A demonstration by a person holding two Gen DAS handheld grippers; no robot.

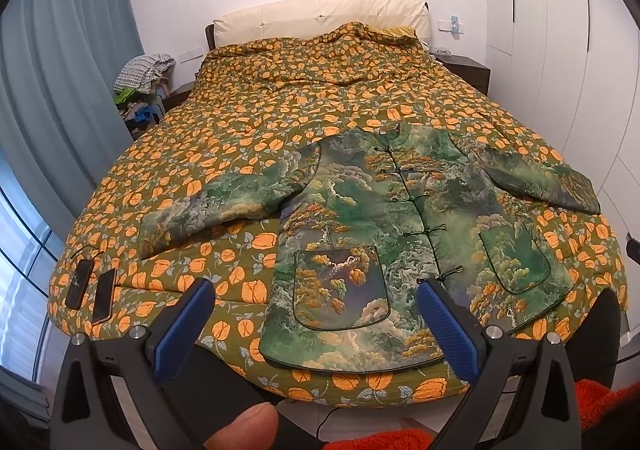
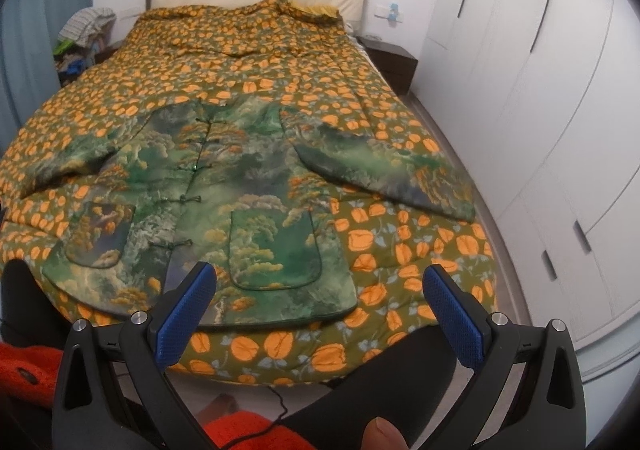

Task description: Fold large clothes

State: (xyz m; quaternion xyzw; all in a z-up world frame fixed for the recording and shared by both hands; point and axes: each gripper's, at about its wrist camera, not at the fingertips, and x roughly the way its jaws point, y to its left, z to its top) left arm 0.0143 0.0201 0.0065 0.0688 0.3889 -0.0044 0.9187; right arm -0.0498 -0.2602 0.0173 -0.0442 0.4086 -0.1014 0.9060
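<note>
Two handheld grippers hover side by side above the foot of a bed, both with their blue-padded jaws spread wide and holding nothing. The left gripper (image 1: pixel 314 304) hangs over the near hem of a jacket, one finger above the bedspread and the other above the jacket's front opening. The right gripper (image 2: pixel 320 288) hangs over the jacket's other lower corner, its left finger above the hem and its right finger above bare bedspread. A thumb tip shows at the bottom edge behind each tool, and fuzzy orange-red sleeves sit close beneath them.

Just ahead of both tools lies the jacket (image 1: pixel 400 209), a padded garment printed with green trees and clouds. It is spread flat, front side up, fastened down the middle with knotted loop buttons, and has two patch pockets near the hem. Both sleeves stretch outward to either side.

It rests on a bedspread (image 1: pixel 280 97) patterned with orange fruits on olive green. To the left of the left gripper, near the bed's edge, lie two dark phones (image 1: pixel 90 290). Farther off are a cream headboard (image 1: pixel 320 15), blue curtains on the left and white wardrobes (image 2: pixel 540 69) on the right.
</note>
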